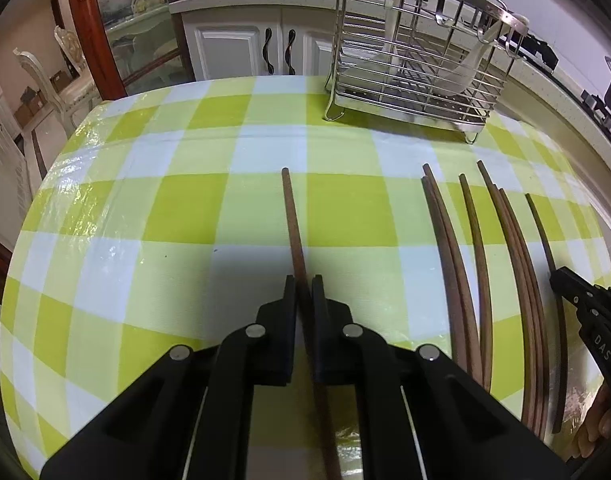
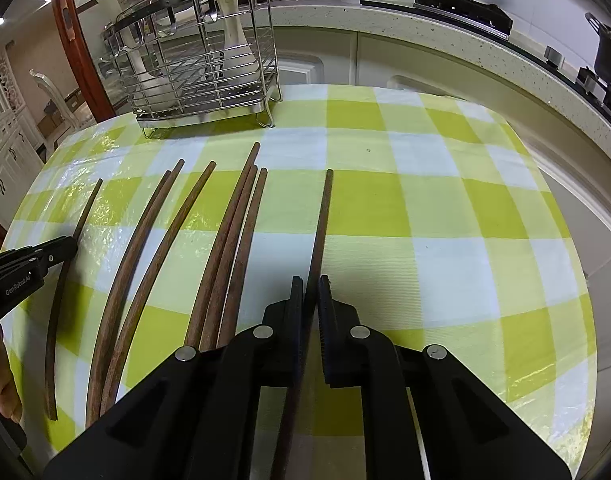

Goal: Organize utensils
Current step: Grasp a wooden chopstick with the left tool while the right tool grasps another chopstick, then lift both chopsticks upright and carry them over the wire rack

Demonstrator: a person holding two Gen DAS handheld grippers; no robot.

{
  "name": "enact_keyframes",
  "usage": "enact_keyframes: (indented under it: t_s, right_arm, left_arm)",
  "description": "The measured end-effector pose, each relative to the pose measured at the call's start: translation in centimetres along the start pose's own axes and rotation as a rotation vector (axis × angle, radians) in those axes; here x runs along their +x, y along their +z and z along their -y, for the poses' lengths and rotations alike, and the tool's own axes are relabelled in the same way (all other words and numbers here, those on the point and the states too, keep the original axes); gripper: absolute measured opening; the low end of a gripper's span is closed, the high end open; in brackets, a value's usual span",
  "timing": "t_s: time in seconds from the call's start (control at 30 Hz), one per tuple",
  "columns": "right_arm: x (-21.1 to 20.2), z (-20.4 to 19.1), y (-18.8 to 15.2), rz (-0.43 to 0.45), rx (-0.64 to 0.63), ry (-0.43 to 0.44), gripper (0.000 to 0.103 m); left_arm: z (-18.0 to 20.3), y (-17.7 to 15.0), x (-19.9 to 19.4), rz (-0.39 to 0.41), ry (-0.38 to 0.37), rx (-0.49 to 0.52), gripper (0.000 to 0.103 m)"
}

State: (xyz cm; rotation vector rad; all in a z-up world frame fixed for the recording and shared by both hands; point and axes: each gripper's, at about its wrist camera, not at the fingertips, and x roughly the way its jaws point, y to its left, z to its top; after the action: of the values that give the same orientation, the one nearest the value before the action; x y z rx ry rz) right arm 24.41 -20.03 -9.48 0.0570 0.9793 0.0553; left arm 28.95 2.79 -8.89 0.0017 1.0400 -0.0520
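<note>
The left gripper [image 1: 304, 280] has its jaws clamped on one chopstick [image 1: 291, 216]; the right gripper [image 2: 310, 280] likewise grips another chopstick [image 2: 323, 216]. Six loose chopsticks [image 2: 225, 232] lie between them on the worktop [image 2: 425, 208]; the wire rack [image 2: 201, 60] stands at its far edge.

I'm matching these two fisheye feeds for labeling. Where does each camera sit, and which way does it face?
Left wrist view: on the left gripper, looking down along its fingers, shut on the left chopstick; the right gripper and fingertips show at right.
Right wrist view: on the right gripper, shut on the right chopstick; the left gripper shows at left.
Shared: checked tablecloth, wire rack, six loose chopsticks.
</note>
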Motion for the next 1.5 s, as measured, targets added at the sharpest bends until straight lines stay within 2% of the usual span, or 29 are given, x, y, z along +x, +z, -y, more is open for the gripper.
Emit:
enact_keyframes:
  t_s: [0.37, 0.7, 1.1, 1.5]
  right_arm:
    - [-1.5, 0.4, 0.1, 0.045, 0.010, 0.001, 0.008]
    - [-6.1, 0.5, 1.2, 0.163, 0.002, -0.008, 0.008]
    - [-11.2, 0.2, 1.9, 0.272, -0.012, -0.015, 0.008]
    - [-13.4, -0.4, 1.6, 0.330, -0.011, -0.046, 0.008]
  left_arm:
    - [-0.4, -0.1, -1.9, 0.069, -0.047, -0.009, 0.007]
    - [-0.2, 0.4, -7.4, 0.252, -0.068, -0.019, 0.007]
    - [-0.1, 0.4, -13.5, 0.403, -0.052, -0.012, 0.007]
    - [0.4, -0.3, -16.0, 0.460, -0.058, 0.002, 0.006]
